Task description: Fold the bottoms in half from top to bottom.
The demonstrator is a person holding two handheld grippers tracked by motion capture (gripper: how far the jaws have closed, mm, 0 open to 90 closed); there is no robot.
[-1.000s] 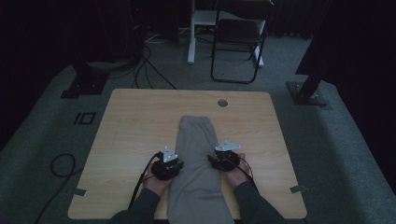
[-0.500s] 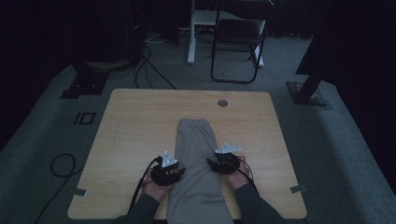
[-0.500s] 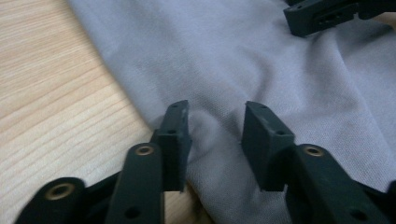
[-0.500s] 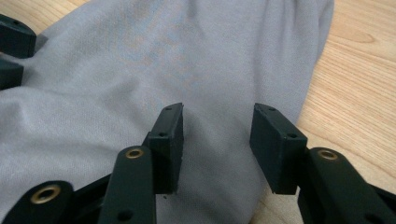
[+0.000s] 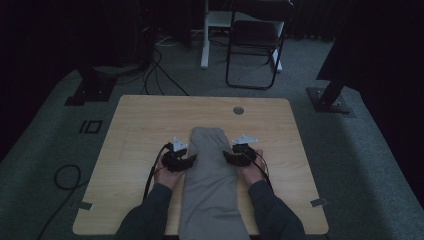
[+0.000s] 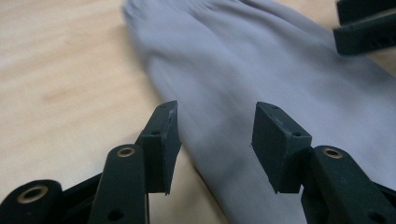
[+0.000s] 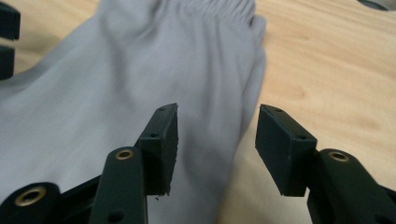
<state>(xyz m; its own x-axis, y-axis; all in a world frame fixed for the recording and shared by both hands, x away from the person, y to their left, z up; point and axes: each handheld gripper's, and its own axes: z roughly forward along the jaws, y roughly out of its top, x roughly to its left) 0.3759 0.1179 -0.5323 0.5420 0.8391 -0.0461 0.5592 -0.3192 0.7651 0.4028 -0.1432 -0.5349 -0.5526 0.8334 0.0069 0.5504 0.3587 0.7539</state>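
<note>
One grey garment (image 5: 211, 175), apparently trousers folded lengthwise, is laid along the middle of the tabletop (image 5: 140, 120), elastic waistband at the far end, lower part hanging over the near edge. Two claws are counted: the left claw (image 5: 186, 160) at the garment's left edge and the right claw (image 5: 231, 157) at its right edge. Both have just been opening; in each gripper view the jaws stand apart over a cloth edge, pressing nothing. The lengthwise fold is judged complete and the cloth released; folding crosswise is judged to remain. Beyond the tabletop, one chair (image 5: 255, 40) is seen.
</note>
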